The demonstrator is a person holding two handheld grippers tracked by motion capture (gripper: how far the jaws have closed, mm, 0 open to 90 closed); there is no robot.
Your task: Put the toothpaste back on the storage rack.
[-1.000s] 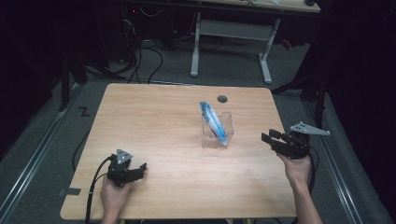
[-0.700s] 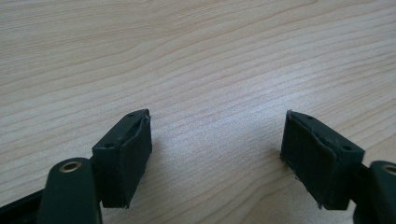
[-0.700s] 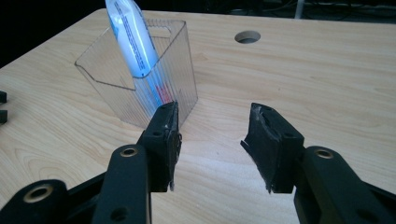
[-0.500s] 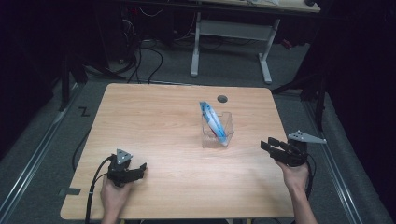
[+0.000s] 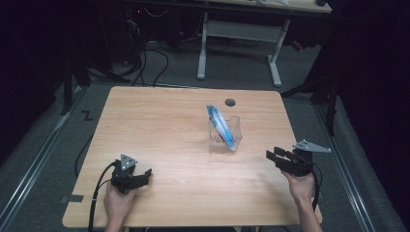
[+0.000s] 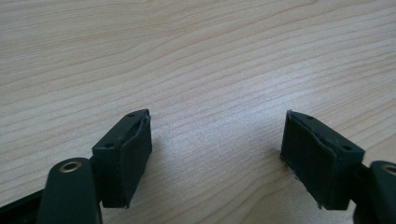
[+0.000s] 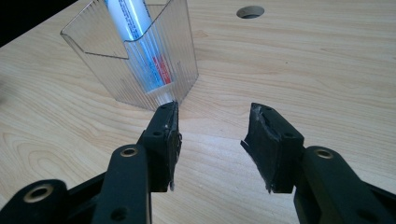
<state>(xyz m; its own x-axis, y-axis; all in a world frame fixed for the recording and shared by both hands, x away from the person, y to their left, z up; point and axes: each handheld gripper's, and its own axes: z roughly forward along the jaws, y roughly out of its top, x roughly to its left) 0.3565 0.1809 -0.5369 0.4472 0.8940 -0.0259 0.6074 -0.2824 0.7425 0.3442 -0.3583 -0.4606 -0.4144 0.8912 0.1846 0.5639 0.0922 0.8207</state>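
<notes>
From the high view, the light wooden rectangular worktop [image 5: 159, 125] carried a clear ribbed plastic holder [image 5: 225, 136] standing right of its centre, with a blue and white tube [image 5: 221, 126] leaning inside it, its top tilted toward the far left and poking above the rim. A small round cable hole [image 5: 230, 102] sat in the worktop just beyond the holder, close to the far edge. The left gripper [image 5: 141, 176] lay well to the near left of the holder, close to the worktop's near edge, held by the left hand [image 5: 117, 200], with its black cable [image 5: 95, 198] trailing off that edge. The right gripper [image 5: 271, 154] hovered to the near right of the holder, by the worktop's right edge, in the right hand [image 5: 300, 186], its jaws pointing left toward the holder with bare wood between them and it. A wide stretch of bare worktop lay left of the holder.

In the left gripper view, the left gripper [image 6: 217, 156] stood wide apart with nothing between its black jaws, only wood grain below and ahead.

In the right gripper view, the right gripper [image 7: 212, 144] was moderately parted and held nothing. The clear holder [image 7: 135, 74] stood just ahead and left of the jaws; the tip of one jaw lay near the holder's closest bottom corner, though whether it touched could not be told. The tube [image 7: 135, 35] showed through the ribbed wall. The cable hole [image 7: 250, 12] lay beyond the holder, to its right, with open wood between.
</notes>
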